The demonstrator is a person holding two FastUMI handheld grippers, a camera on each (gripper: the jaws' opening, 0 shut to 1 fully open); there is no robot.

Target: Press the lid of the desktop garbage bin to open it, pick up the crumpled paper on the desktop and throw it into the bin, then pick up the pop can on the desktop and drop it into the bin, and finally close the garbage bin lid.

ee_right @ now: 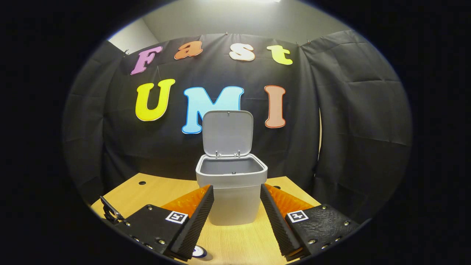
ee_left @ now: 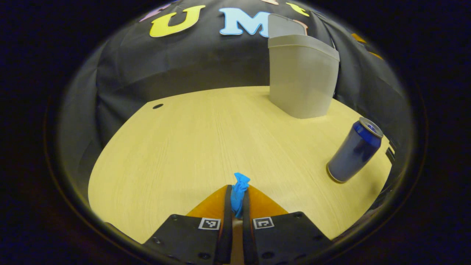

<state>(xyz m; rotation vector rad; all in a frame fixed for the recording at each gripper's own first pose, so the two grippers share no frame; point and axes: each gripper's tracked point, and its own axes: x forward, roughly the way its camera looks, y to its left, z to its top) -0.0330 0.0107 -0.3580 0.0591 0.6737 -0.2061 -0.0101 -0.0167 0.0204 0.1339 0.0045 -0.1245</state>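
Observation:
A crumpled piece of blue paper [ee_left: 241,183] is pinched between the fingers of my left gripper [ee_left: 237,189], which is shut on it just above the wooden desk [ee_left: 184,147]. The grey garbage bin [ee_left: 301,84] stands at the far right of the desk, its lid [ee_left: 285,26] raised. A blue pop can [ee_left: 355,151] stands upright at the right. In the right gripper view, my right gripper [ee_right: 236,187] hangs open and holds nothing, facing the bin [ee_right: 232,206] from the front. The bin's lid [ee_right: 228,132] stands upright and the inside looks bare. The can's top [ee_right: 199,251] peeks out below the left finger.
A small dark hole [ee_left: 158,106] marks the desk's far left corner. Black cloth hangs close behind and beside the bin. A small black part [ee_right: 110,213] sticks up at the desk's left edge in the right gripper view.

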